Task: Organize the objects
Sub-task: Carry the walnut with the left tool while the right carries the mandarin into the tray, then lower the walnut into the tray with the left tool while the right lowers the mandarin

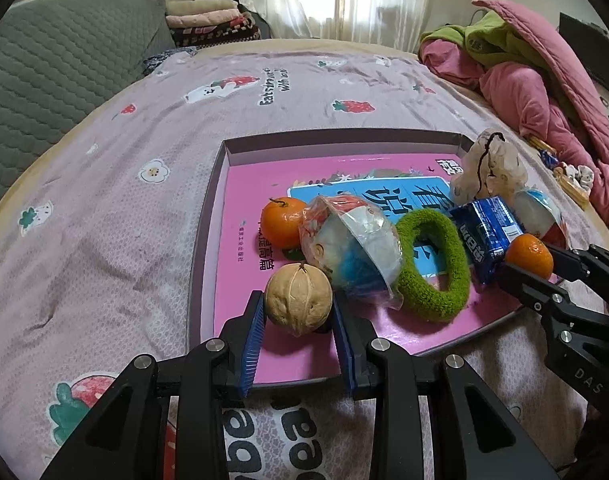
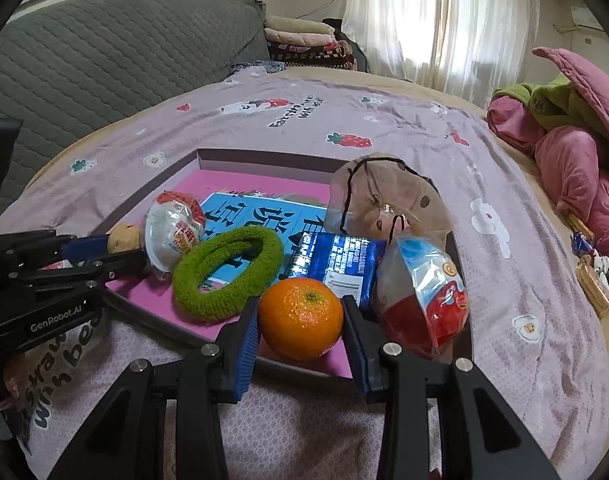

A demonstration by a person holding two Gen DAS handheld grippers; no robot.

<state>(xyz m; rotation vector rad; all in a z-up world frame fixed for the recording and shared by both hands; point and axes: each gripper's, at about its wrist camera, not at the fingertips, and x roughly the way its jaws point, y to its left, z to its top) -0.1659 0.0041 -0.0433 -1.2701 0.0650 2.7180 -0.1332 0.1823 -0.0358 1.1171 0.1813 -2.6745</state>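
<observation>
At the tray's (image 1: 208,216) near edge, the left gripper (image 1: 298,312) brackets the walnut (image 1: 298,298); the right gripper (image 2: 300,320) brackets an orange (image 2: 300,318) at the near right corner. Jaws narrow, apparently gripping. Lift straight, clearing the green ring (image 2: 228,276).

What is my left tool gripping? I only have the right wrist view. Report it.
Observer: The left tool is closed on a walnut, over the near part of the pink tray.
Operator: List anything hidden behind that white capsule.
Observer: A loose tangerine lies in the tray beyond the walnut, against the wrapped capsule. It is separate from the held tangerine in your right tool.
</observation>
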